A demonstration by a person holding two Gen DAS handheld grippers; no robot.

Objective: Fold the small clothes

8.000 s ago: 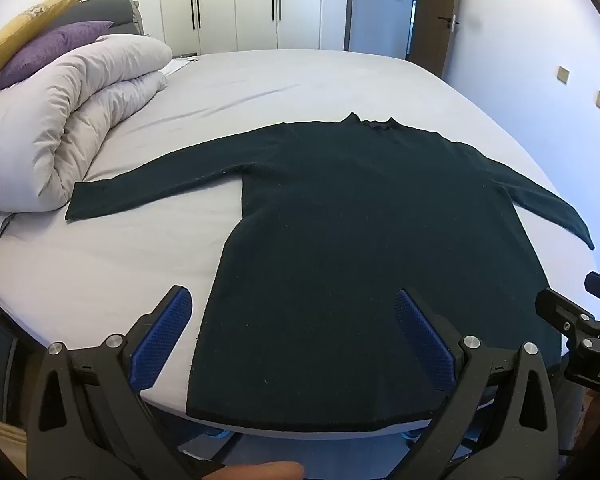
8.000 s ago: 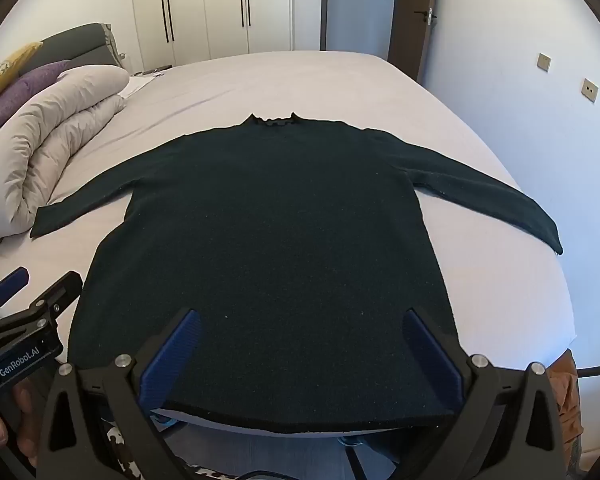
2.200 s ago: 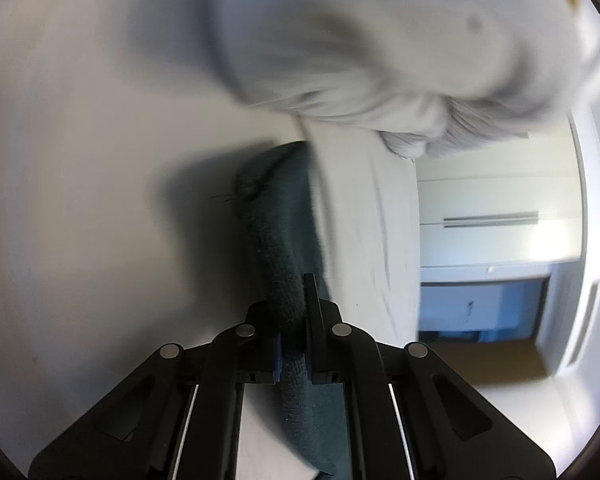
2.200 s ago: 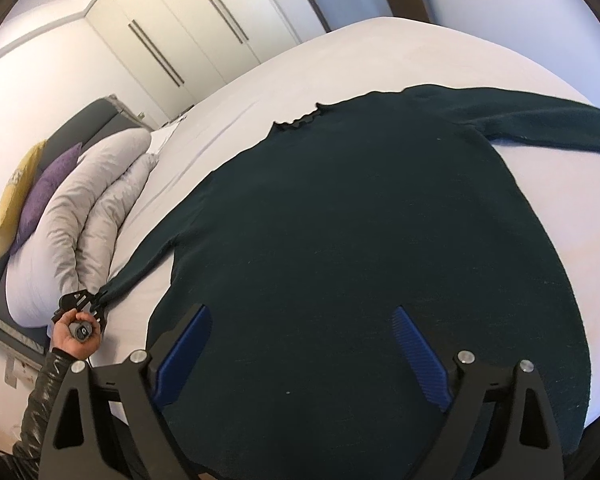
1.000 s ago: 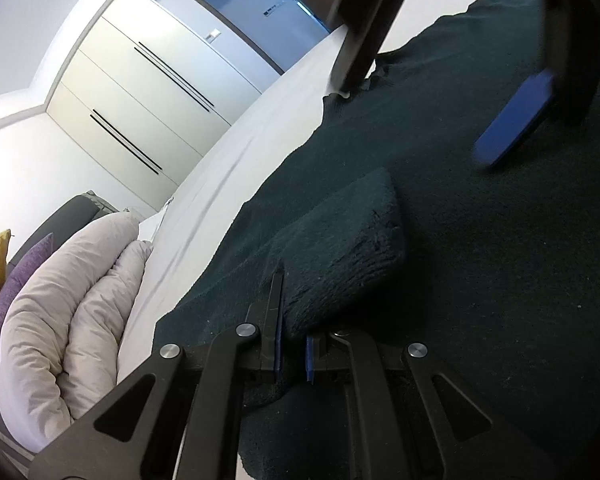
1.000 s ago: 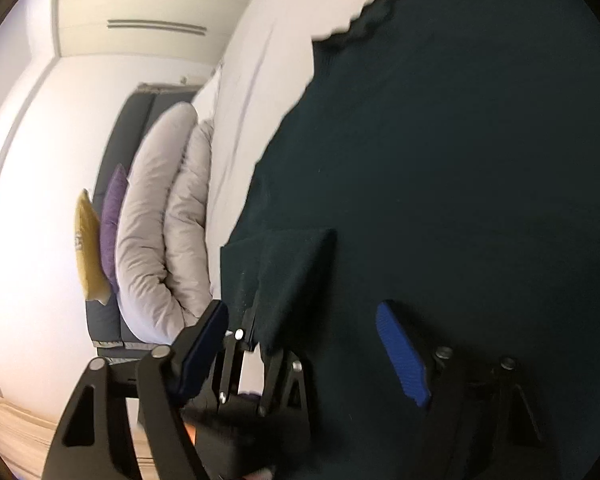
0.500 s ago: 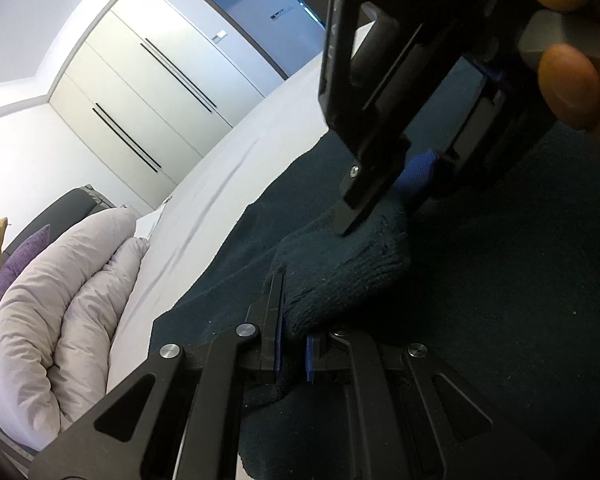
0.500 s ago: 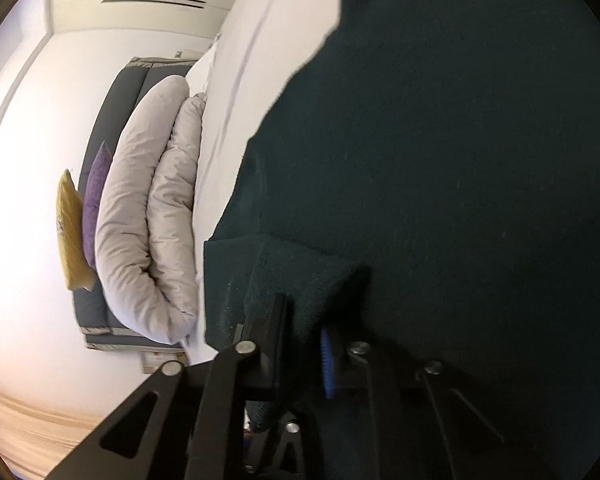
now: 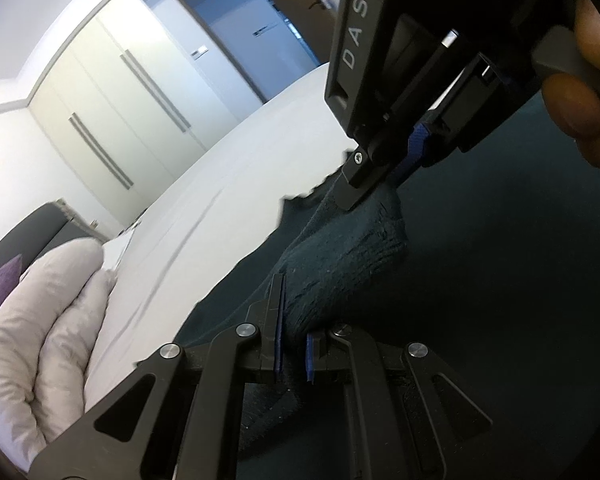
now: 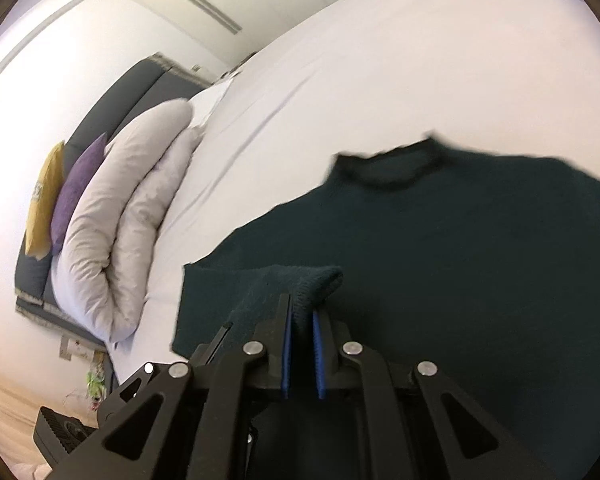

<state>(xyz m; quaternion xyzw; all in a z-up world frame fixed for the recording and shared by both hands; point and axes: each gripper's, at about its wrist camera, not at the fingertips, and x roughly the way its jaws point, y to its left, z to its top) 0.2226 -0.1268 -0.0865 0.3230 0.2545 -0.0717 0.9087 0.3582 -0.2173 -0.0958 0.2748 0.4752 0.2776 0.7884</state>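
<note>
A dark green long-sleeved sweater (image 10: 460,248) lies flat on the white bed (image 10: 380,64), neck toward the far side. Its left sleeve (image 9: 340,256) is folded over onto the body. My left gripper (image 9: 294,344) is shut on the sleeve a little back from the cuff. My right gripper (image 10: 300,332) is shut on the sleeve's cuff end (image 10: 312,284). In the left wrist view the right gripper (image 9: 396,168) shows close above, pinching the cuff, with the person's fingers on its handle. Both hold the sleeve just above the sweater's chest.
A rolled white duvet (image 10: 124,216) with a purple pillow (image 10: 76,188) and a yellow pillow (image 10: 44,196) lies along the bed's left side by a dark headboard. White wardrobes (image 9: 112,112) and a doorway (image 9: 256,40) stand beyond the bed.
The left gripper has carried the sleeve across onto the sweater's body. The right gripper came in and closed on the cuff; both have shifted slightly toward the neck.
</note>
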